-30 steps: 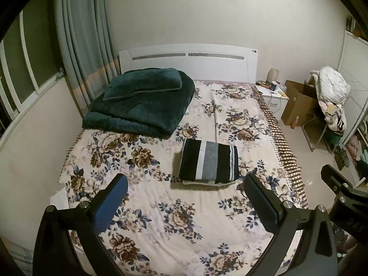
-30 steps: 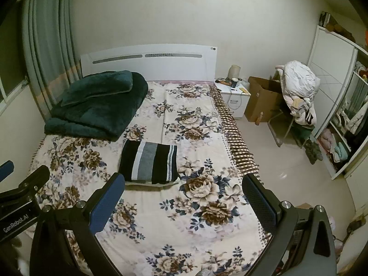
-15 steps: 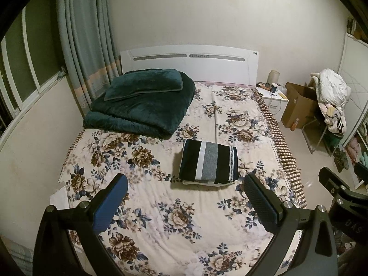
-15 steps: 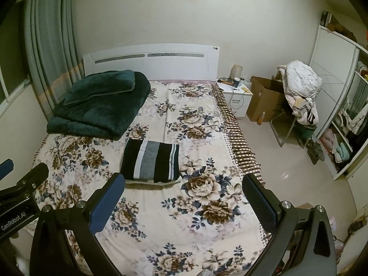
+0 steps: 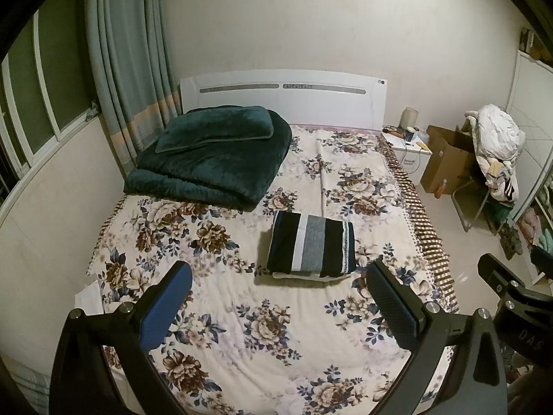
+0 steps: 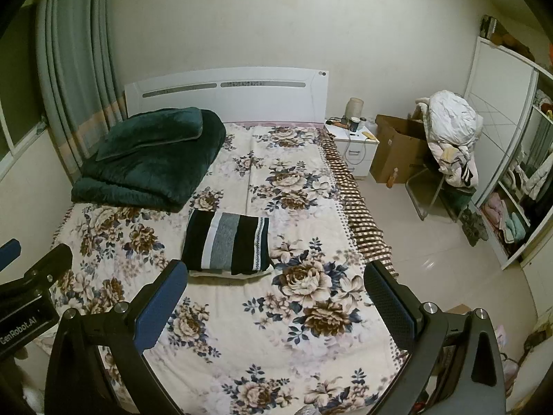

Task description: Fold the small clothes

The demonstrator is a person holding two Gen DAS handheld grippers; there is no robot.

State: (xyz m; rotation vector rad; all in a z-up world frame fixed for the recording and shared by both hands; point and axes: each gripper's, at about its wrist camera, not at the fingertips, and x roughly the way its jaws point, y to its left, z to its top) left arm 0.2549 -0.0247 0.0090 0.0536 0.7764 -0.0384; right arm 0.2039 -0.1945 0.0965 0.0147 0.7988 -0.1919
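A folded garment with black, white and grey stripes [image 5: 312,244] lies flat on the floral bedspread [image 5: 242,311], near the middle of the bed; it also shows in the right wrist view [image 6: 227,244]. My left gripper [image 5: 278,285] is open and empty, held above the foot of the bed, well short of the garment. My right gripper [image 6: 275,282] is open and empty too, beside the left one, which shows at the left edge of the right wrist view [image 6: 31,276].
A folded dark green blanket with a pillow on it [image 5: 214,159] lies at the head of the bed on the left. A white nightstand [image 6: 356,145], a cardboard box [image 6: 397,152], a chair piled with clothes [image 6: 449,138] and open shelves [image 6: 511,207] stand to the right.
Both grippers have drawn back and up slightly from the bed, so the garment sits a little farther away. Both stay open.
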